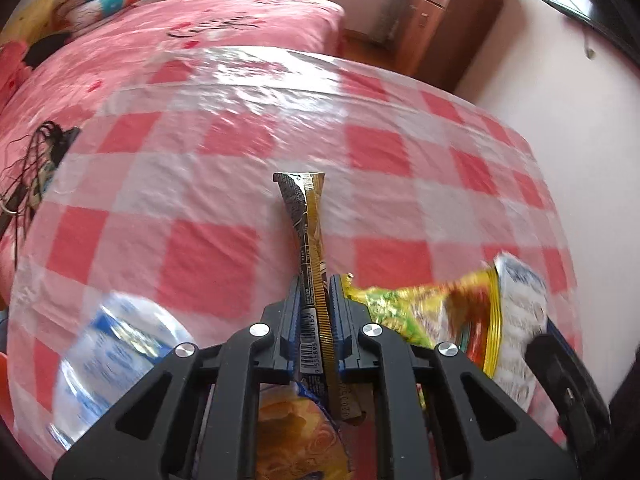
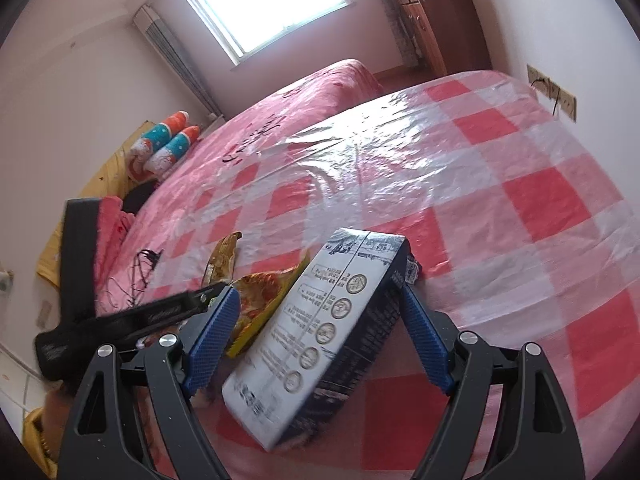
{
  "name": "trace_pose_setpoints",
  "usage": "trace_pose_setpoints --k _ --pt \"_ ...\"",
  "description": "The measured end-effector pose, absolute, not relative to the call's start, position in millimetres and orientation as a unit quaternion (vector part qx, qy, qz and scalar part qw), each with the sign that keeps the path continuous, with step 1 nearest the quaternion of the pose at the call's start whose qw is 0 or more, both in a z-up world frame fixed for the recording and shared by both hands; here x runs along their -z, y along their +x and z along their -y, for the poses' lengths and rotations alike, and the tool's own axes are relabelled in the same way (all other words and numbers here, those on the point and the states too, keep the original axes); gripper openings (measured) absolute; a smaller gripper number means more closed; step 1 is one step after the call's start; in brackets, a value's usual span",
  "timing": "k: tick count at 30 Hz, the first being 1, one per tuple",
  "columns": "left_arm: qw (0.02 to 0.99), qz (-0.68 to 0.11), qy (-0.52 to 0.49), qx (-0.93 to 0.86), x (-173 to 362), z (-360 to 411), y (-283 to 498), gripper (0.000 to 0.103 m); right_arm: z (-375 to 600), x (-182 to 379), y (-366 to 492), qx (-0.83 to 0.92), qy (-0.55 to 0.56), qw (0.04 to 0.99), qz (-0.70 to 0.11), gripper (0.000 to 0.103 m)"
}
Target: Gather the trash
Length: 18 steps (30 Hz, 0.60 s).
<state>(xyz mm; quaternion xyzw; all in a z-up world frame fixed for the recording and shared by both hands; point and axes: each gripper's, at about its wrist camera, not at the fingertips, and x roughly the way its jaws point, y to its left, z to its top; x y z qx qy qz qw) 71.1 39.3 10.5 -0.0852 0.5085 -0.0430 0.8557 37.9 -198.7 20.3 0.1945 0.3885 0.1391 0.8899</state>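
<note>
My left gripper (image 1: pixel 316 280) is shut on a thin gold-and-black stick wrapper (image 1: pixel 308 208), which stands out beyond the fingertips above the checkered tablecloth (image 1: pixel 200 256). In the right wrist view the left gripper (image 2: pixel 214 286) comes in from the left with the gold stick wrapper (image 2: pixel 224 252) in it. My right gripper (image 2: pixel 318 292) is open around a white and dark carton (image 2: pixel 320 328) lying tilted on the cloth. The left pad (image 2: pixel 212 340) stands clear of the carton. A yellow-red snack bag (image 2: pixel 260 292) lies just left of the carton.
A blurred clear plastic bottle (image 1: pixel 108 348) lies at lower left, and an orange snack packet (image 1: pixel 296 432) sits under the left gripper. A pink bed (image 2: pixel 304 96) runs behind the table. A black cable (image 2: pixel 140 272) lies at the left edge. A wooden cabinet (image 1: pixel 440 20) stands by the far wall.
</note>
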Motion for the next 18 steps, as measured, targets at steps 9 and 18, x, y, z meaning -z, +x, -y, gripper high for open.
trace_pose_setpoints --k 9,18 --pt "0.847 -0.517 -0.076 0.093 -11 -20 35 0.014 214 -11 44 -0.106 0.161 0.888 -0.419 0.081" --pt "0.866 -0.491 -0.043 0.088 -8 -8 27 0.016 207 -9 38 -0.101 0.079 0.894 -0.430 0.081"
